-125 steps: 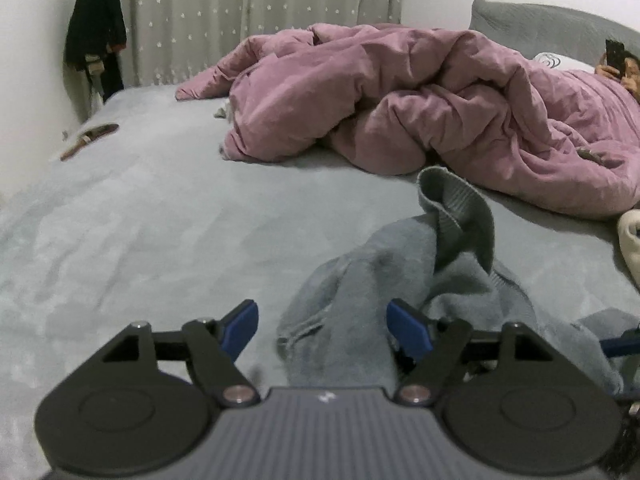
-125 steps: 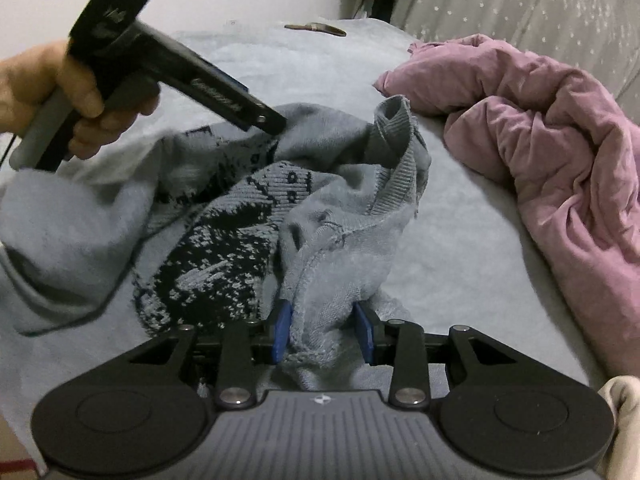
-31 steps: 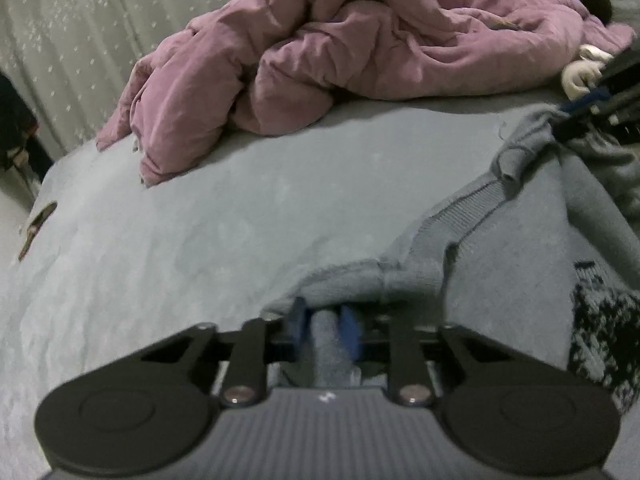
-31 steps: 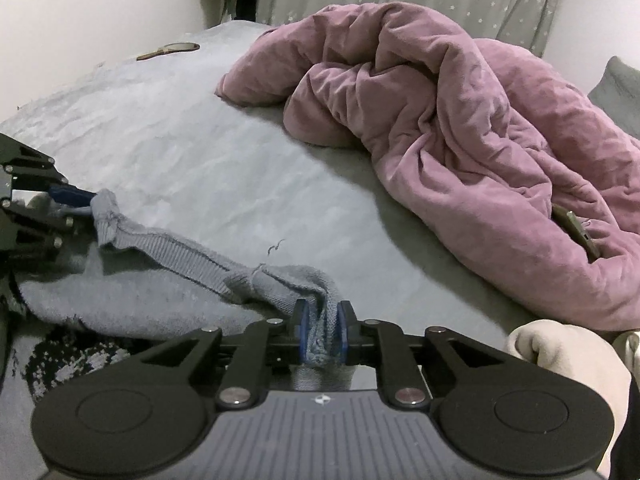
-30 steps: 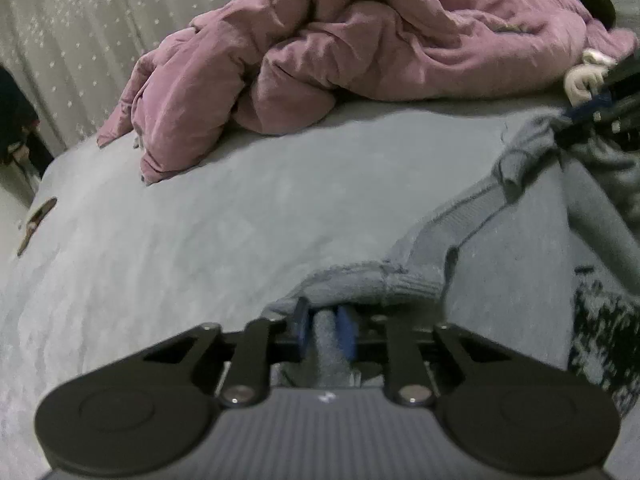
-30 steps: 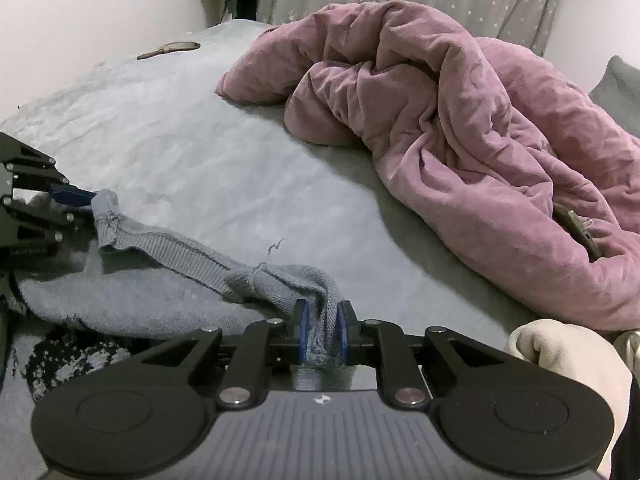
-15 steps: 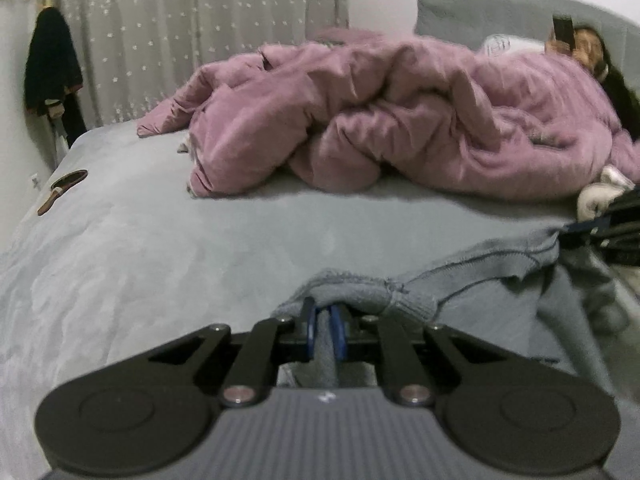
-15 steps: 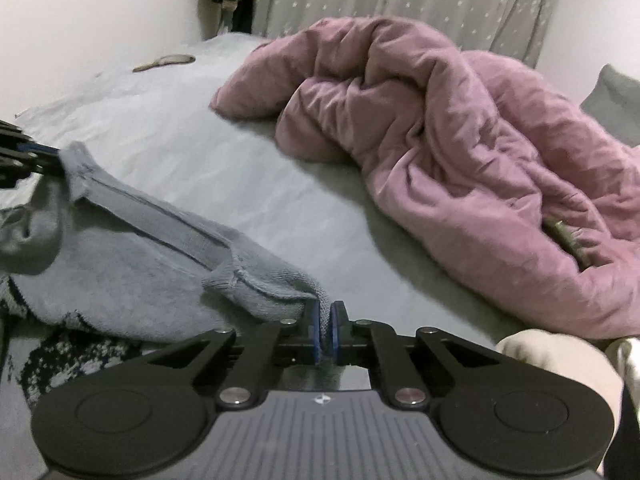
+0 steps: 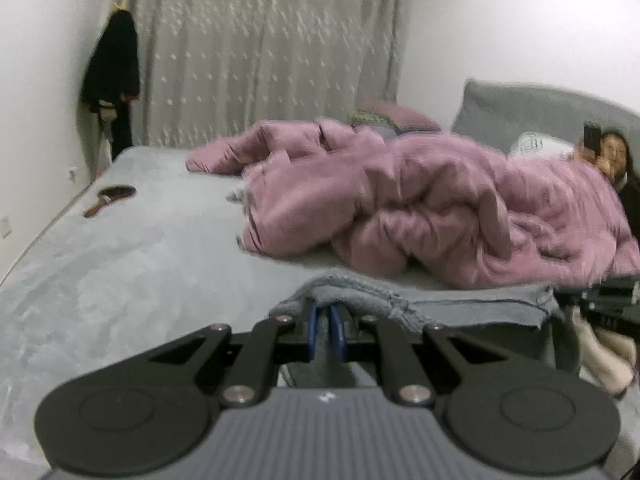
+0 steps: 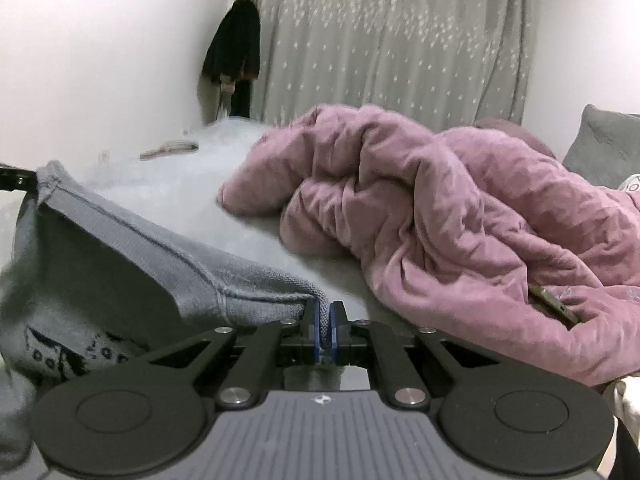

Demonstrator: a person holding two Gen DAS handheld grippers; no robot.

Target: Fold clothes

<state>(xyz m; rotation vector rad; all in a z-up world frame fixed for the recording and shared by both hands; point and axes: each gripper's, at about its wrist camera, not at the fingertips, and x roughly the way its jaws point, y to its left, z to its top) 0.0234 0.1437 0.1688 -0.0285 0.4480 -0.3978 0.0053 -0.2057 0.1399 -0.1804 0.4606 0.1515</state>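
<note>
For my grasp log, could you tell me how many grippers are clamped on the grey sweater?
2: the left gripper pinches one end of the grey sweater hem, the right gripper the other.

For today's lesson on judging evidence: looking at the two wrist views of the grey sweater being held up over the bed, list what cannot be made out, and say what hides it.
- Lower part of the grey sweater: hidden behind the right gripper body and cut by the right view's left edge.
- Its black pattern: only a corner shows.
- Sweater hanging below the left gripper: hidden by the gripper body.
- Small object on the bed: too small and blurred to identify.
- Cream item, left view: blurred, partly behind the sweater.
</note>
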